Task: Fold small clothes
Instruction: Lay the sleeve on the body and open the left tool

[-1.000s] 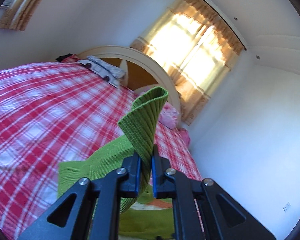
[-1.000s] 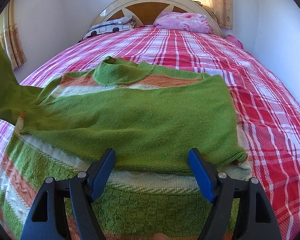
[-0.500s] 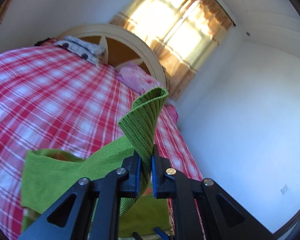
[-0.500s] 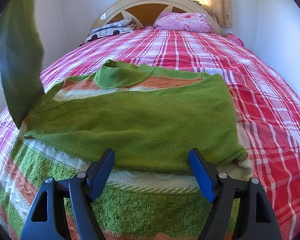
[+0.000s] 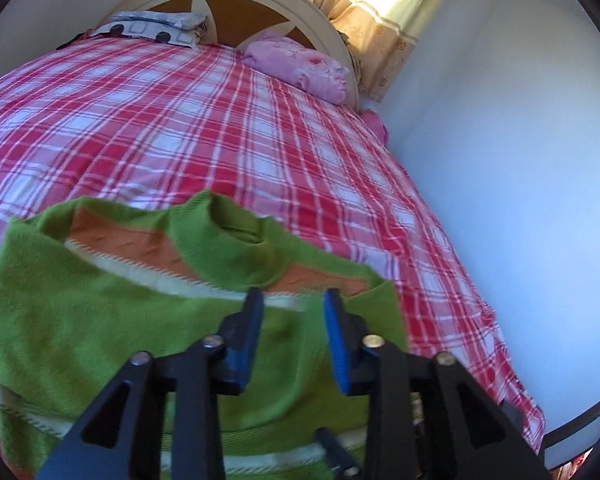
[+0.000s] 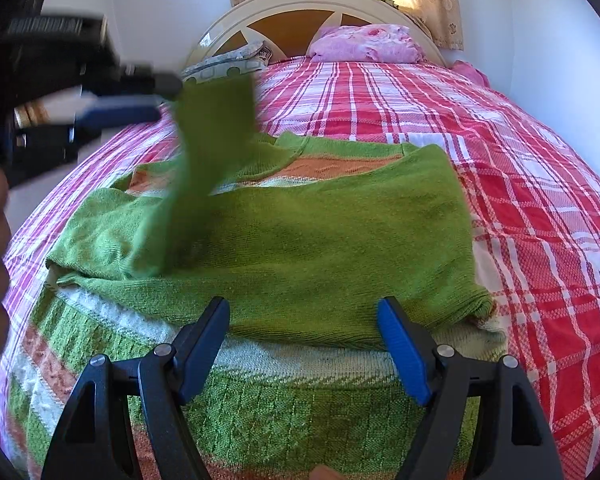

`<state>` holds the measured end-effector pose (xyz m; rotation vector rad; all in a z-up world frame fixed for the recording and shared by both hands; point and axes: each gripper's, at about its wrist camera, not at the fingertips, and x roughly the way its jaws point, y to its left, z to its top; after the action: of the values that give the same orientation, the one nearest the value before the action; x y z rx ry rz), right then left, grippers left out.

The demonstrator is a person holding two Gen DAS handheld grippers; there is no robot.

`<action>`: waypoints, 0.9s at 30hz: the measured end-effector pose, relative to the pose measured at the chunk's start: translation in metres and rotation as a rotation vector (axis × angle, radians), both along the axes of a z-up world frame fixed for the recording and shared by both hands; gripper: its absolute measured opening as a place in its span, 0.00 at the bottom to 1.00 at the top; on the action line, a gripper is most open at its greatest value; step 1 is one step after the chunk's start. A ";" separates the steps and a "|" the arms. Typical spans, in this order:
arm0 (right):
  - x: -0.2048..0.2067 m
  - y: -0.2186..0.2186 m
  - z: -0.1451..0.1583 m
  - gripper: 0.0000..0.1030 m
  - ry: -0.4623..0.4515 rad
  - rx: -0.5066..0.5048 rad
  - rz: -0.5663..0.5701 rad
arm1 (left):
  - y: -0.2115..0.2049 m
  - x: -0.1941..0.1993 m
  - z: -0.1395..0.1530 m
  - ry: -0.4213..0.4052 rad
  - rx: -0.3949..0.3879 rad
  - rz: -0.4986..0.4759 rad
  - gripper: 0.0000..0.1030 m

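A green knitted sweater point(image 6: 308, 248) with orange and cream stripes lies on the bed; it also shows in the left wrist view point(image 5: 100, 320). One sleeve lies folded across its body. The other sleeve point(image 6: 204, 160) hangs blurred in the air, just off the tip of my left gripper point(image 6: 156, 96). In its own view my left gripper point(image 5: 294, 312) is open and empty above the sweater, below the collar point(image 5: 236, 240). My right gripper point(image 6: 302, 320) is open and empty over the sweater's lower part.
The bed has a red and white plaid sheet point(image 5: 180, 120), a pink pillow point(image 5: 300, 68), a patterned pillow point(image 5: 156, 30) and a cream headboard point(image 6: 308, 4). A white wall point(image 5: 520, 160) runs along the bed's right side.
My left gripper has opened and let go of the green sleeve, which is dropping toward the sweater. The left gripper has tilted down toward the bed. The right gripper has hardly moved.
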<state>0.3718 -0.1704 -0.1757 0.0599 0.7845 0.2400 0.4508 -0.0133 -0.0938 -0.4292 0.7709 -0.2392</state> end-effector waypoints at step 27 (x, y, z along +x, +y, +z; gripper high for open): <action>-0.012 -0.058 0.005 0.75 -0.070 0.327 -0.133 | 0.144 -0.097 -0.067 0.006 0.408 0.245 0.98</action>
<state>0.3594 -0.2288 -0.1706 0.4091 0.6631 0.2407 0.3540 0.1306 -0.1605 -0.1346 0.7432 0.1483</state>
